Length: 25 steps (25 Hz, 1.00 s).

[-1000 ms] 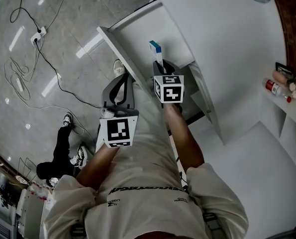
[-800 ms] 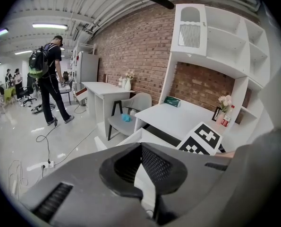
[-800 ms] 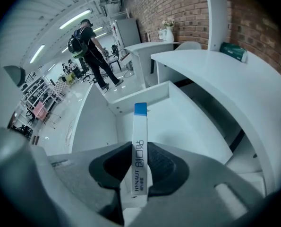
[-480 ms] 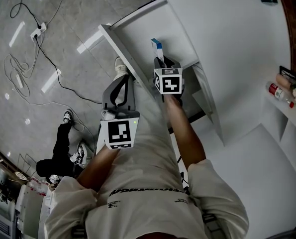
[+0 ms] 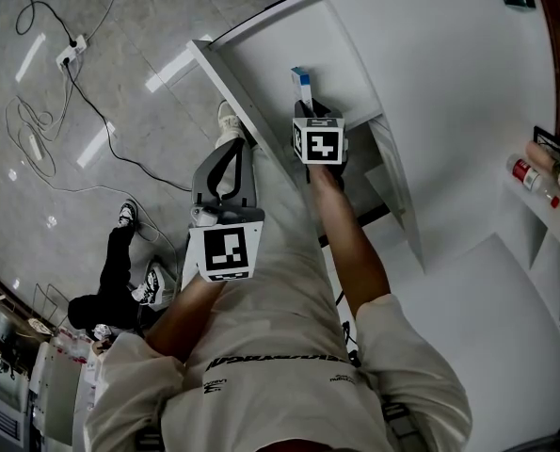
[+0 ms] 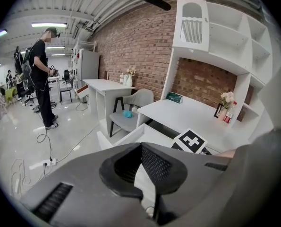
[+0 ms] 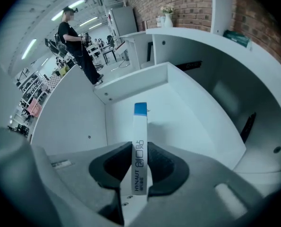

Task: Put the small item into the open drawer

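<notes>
One slim white box (image 7: 140,141), blue end leading, is pinched by its tail between my right gripper's (image 7: 140,163) pads. It hangs inside the walls of the open drawer (image 7: 183,112), above the bare floor and nearer one corner than the middle. It's not touching down yet, as far as I can tell. My left gripper (image 6: 141,148) sits closed on nothing, back by the drawer's front edge. Risks now: if I let go too high, the box lands on its end, topples and maybe skids into a wall. With this little in the grip, it could also pivot in the pads.
</notes>
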### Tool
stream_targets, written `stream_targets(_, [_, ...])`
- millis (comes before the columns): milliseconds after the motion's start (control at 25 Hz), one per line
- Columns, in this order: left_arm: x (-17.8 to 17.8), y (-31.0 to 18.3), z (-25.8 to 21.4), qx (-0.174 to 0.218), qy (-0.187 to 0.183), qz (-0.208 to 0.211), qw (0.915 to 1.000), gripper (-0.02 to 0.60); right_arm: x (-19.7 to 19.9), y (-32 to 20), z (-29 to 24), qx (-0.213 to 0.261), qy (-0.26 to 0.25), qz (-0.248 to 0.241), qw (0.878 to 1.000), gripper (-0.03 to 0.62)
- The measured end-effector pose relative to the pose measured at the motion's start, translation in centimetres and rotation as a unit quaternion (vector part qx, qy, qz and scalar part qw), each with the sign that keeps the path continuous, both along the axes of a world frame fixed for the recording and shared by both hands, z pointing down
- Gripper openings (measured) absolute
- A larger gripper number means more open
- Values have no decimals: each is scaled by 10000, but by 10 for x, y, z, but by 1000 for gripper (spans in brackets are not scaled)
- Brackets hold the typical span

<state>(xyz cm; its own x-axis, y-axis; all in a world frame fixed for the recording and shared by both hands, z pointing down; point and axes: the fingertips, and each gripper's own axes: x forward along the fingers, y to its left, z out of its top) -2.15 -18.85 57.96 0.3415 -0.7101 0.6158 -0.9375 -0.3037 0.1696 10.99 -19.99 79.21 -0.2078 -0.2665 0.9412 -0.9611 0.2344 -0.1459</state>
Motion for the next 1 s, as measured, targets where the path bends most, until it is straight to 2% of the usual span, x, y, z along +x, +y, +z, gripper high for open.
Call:
stream_targets(840, [-2, 3, 9, -116, 2, -55, 9999, -3, -5, -3, 18, -143, 5, 89, 9999, 95])
stream_targets(1000, [0, 2, 7, -70, 44, -62, 9999, -3, -10, -4, 19, -127, -94, 80, 9998, 122])
